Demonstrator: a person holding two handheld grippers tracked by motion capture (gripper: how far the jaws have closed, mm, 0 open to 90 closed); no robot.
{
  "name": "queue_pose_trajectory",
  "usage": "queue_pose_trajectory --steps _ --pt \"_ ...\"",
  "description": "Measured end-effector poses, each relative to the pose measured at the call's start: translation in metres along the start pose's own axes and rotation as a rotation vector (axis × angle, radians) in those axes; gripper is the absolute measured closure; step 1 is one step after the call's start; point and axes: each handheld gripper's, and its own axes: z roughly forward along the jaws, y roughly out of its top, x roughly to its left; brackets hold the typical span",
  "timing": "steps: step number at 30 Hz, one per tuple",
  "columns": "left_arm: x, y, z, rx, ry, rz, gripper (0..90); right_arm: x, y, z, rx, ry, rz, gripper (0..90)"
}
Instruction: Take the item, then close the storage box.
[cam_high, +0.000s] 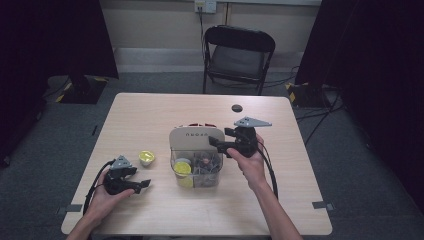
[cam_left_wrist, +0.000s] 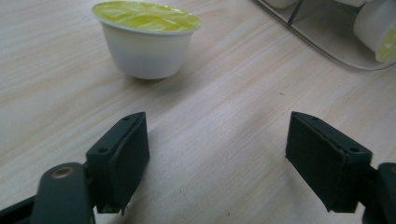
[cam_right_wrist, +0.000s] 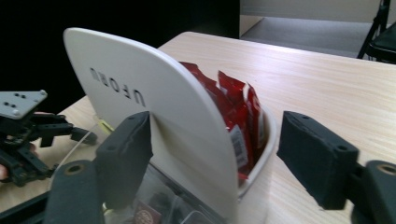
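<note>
A white pod with a yellow-green foil lid stands on the table left of a clear organizer box with a white lid panel raised upright. My left gripper rests open on the table just short of the pod, nothing between its jaws. My right gripper hovers open at the organizer's right rear, its jaws straddling the white panel and the red sachets behind it. More pods lie in the clear front compartments.
A small dark round disc lies near the table's far edge. A black folding chair stands beyond the table. Bare wood spreads across the far left of the table.
</note>
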Motion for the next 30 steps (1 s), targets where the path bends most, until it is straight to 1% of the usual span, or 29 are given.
queue_pose_trajectory --steps 1,4,5,6,7,9,10,17,24,26,30 --pt "0.0 0.0 0.001 -0.005 0.002 0.002 20.5 0.0 0.0 0.0 -0.003 0.006 0.0 31.4" --pt "-0.001 -0.001 0.003 -0.015 0.012 0.02 20.4 0.002 0.001 -0.002 -0.009 0.021 -0.006 34.7" --pt "-0.001 -0.002 0.003 -0.015 0.023 0.045 20.2 0.002 0.001 -0.003 -0.012 0.028 -0.009 37.2" --pt "-0.003 -0.003 0.004 -0.019 0.027 0.049 19.5 0.003 0.001 -0.003 -0.012 0.035 -0.007 37.3" --pt "-0.004 -0.003 0.004 -0.017 0.035 0.064 19.0 0.004 0.001 -0.004 -0.014 0.041 -0.009 37.6" --pt "-0.005 -0.003 0.005 -0.015 0.04 0.061 18.1 0.005 0.001 -0.004 -0.017 0.063 -0.009 40.7" --pt "-0.005 -0.002 0.005 -0.015 0.04 0.059 17.8 0.006 0.001 -0.005 -0.022 0.069 -0.005 40.8" --pt "-0.005 -0.002 0.005 -0.016 0.04 0.056 17.5 0.011 0.001 -0.009 -0.026 0.072 -0.023 41.8" --pt "-0.004 -0.002 0.006 -0.015 0.042 0.065 17.0 0.013 -0.001 -0.013 -0.022 0.09 -0.017 43.1" --pt "-0.004 -0.002 0.006 -0.016 0.041 0.064 17.0 0.014 -0.001 -0.014 -0.019 0.09 -0.022 43.0" --pt "-0.004 -0.002 0.006 -0.016 0.039 0.06 17.0 0.015 -0.002 -0.015 -0.016 0.099 -0.016 43.0"
